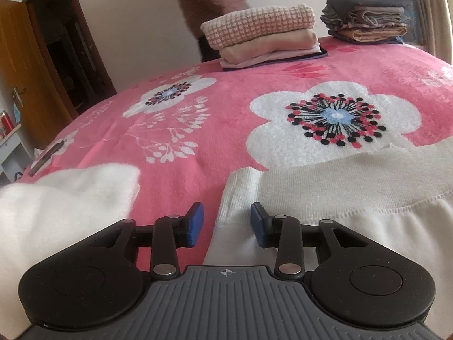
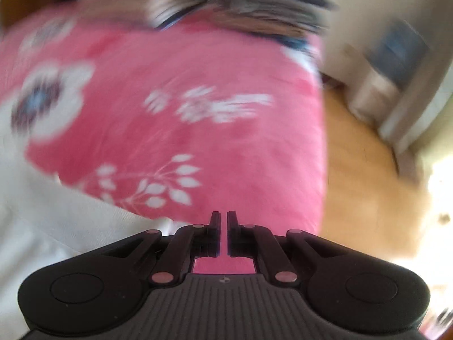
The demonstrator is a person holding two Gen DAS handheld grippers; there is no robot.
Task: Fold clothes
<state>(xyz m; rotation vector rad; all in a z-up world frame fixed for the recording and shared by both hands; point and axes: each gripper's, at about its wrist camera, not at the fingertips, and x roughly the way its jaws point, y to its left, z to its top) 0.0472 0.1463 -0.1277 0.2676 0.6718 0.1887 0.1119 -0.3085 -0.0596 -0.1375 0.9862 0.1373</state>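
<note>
While the fold is not yet made, the legend runs from the largest thing to the smallest.

Bed cover: a pink blanket (image 1: 215, 130) with white flowers spreads across both views and carries everything else.

Task's garment: a white garment (image 1: 354, 221) lies on the near part of the blanket; its ribbed band (image 1: 240, 195) runs up beside the gripper, and a stitched seam crosses it to the right.

Second white cloth: a fluffy white piece (image 1: 65, 206) lies at the left, apart from the ribbed band, with pink blanket between them.

Finished work: a folded pile (image 1: 263, 36) topped by a checked cloth, and a darker folded pile (image 1: 365, 19), sit at the far edge.

Handling, as a judgement: the garment looks light, soft and limp, so it will sag and crease wherever unsupported; the ribbed band and its corner look the firmest places to take hold.

Left gripper (image 1: 226, 222): jaws apart and clamped on nothing; the garment's left edge lies under the gap and its right finger, the left finger over bare blanket.

Right gripper (image 2: 223, 229): jaws together, empty, over blanket near the bed's edge; the view is blurred, and white cloth shows only to its left.
</note>
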